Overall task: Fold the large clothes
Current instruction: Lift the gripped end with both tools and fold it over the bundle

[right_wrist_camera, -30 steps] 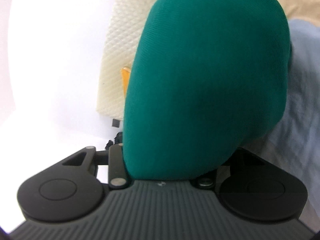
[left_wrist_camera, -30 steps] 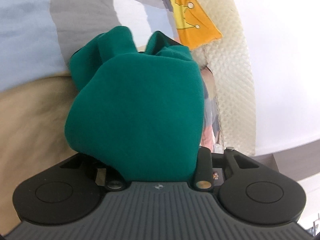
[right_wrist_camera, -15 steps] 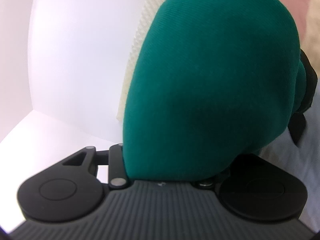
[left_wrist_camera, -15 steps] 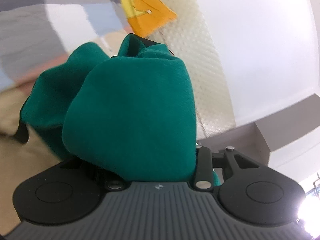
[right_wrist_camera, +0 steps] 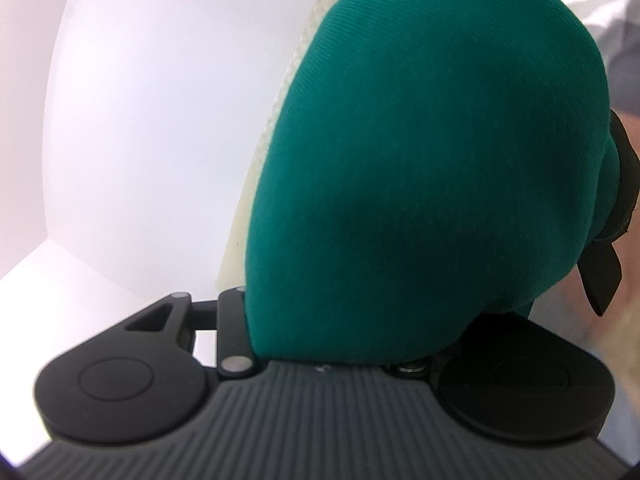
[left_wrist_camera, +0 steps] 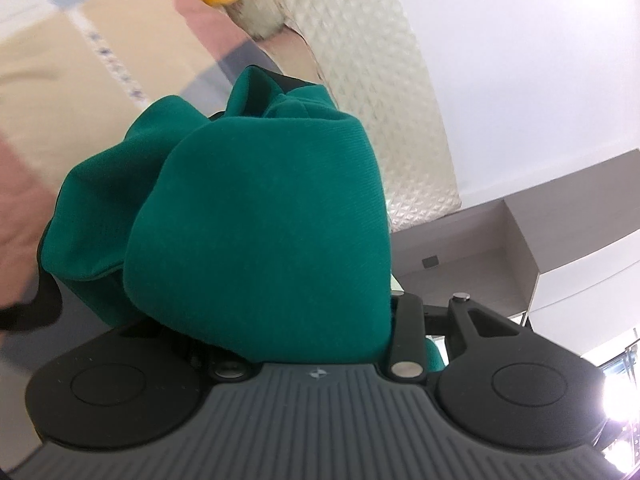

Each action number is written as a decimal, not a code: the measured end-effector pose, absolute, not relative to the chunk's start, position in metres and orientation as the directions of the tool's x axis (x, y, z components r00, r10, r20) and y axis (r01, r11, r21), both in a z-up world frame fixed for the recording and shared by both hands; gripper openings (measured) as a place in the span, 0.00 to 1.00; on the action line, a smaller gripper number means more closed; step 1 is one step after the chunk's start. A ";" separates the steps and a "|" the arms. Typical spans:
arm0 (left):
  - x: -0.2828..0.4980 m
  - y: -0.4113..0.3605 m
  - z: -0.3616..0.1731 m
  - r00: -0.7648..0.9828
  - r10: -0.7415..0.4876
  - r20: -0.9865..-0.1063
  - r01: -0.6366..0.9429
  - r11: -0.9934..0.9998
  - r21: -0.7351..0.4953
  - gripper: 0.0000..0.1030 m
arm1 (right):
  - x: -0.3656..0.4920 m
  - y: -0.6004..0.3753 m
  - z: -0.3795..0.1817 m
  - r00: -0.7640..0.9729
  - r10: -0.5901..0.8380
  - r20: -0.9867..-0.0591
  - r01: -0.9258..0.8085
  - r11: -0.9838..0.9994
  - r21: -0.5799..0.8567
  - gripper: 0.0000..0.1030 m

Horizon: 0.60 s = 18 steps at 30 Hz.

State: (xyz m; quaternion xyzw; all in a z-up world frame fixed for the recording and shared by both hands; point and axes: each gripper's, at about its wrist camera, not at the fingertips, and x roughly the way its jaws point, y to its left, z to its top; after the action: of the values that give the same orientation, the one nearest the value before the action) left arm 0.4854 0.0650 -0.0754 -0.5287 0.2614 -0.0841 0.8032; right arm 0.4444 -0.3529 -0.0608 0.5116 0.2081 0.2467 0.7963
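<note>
Green garment (left_wrist_camera: 260,220) is bunching over the left tongs (left_wrist_camera: 280,92) and draping over the right tongs (right_wrist_camera: 420,160), hiding their fingers; both appear clamped on it, above the patterned bed cover (left_wrist_camera: 80,60).

A plain white wall (left_wrist_camera: 540,60) fills the right of the left wrist view, with a cream quilted padded headboard (left_wrist_camera: 384,92) against it. A grey boxed bulkhead (left_wrist_camera: 480,240) runs below, and bright window glare (left_wrist_camera: 624,396) burns at the edge. The right wrist view shows a white wall corner (right_wrist_camera: 120,120).
</note>
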 end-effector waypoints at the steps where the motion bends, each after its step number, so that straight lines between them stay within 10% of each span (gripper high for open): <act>1: 0.503 0.058 -0.074 0.846 -0.417 -0.331 -0.137 0.431 -0.892 0.42 | 0.457 -0.358 -0.061 0.795 0.601 -0.075 -0.182 0.355 0.917 0.48; 18: 0.695 -0.007 -0.175 0.772 -0.487 -0.408 -0.013 0.630 -0.777 0.42 | 0.594 -0.407 -0.194 0.834 0.543 -0.098 -0.111 0.338 0.934 0.48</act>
State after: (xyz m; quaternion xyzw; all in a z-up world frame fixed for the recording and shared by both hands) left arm 0.6952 -0.0066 -0.1755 -0.4070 0.3074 -0.1395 0.8488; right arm 0.5936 -0.4071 -0.1945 0.5370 0.2013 0.2060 0.7929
